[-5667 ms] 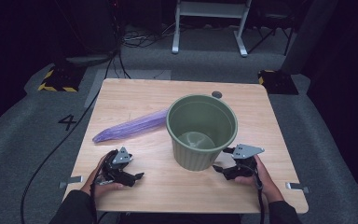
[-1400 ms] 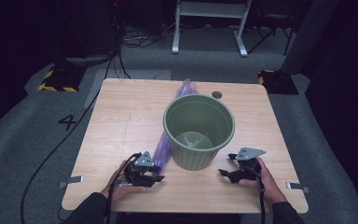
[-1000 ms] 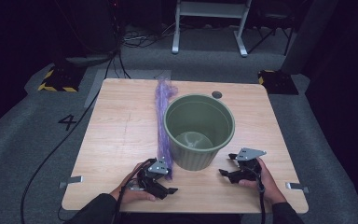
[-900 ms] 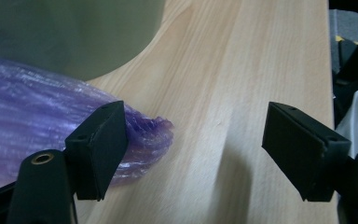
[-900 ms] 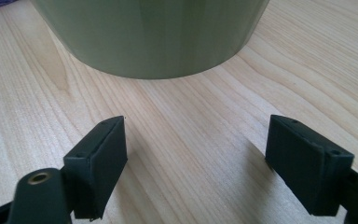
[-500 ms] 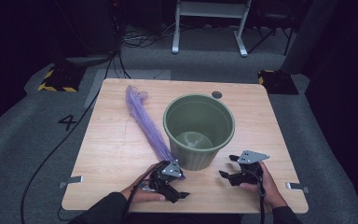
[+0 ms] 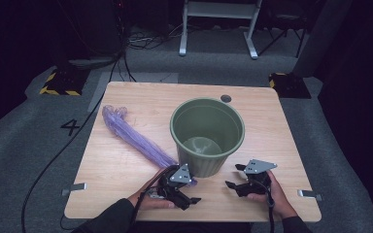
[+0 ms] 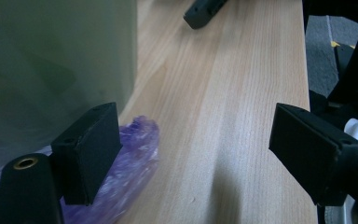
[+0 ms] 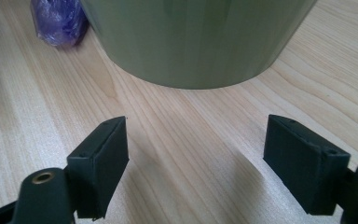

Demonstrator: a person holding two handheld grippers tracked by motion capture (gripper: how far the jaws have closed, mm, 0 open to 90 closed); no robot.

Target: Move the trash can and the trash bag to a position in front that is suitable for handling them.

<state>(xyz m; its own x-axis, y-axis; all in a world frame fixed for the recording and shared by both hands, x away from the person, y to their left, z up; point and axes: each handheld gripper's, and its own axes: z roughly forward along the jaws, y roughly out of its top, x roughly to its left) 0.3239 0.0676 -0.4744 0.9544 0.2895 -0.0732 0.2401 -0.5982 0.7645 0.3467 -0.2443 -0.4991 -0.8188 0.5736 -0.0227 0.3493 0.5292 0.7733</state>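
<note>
A green bucket (image 7: 207,136) stands upright in the middle of the wooden table (image 7: 281,126). A long rolled purple plastic bag (image 7: 136,138) lies diagonally from the far left down to the bucket's front base. My left gripper (image 7: 190,191) rests on the table at that near end, open. In the left gripper view the bag's end (image 8: 135,158) lies beside the left jaw, against the bucket wall (image 8: 56,60). My right gripper (image 7: 234,177) is open to the bucket's front right and faces the bucket wall (image 9: 200,42). The bag's tip (image 9: 58,18) shows past it.
The right gripper's jaw tip (image 8: 205,9) shows far off in the left gripper view. A round cable hole (image 7: 226,98) is in the table's far edge. Metal clamps (image 7: 75,187) sit at the front corners. Dark floor with cables surrounds the table.
My left gripper has slid right along the front edge to the bucket's base. The purple bag has swung round the bucket's left side and now lies diagonally. The right gripper has stayed put.
</note>
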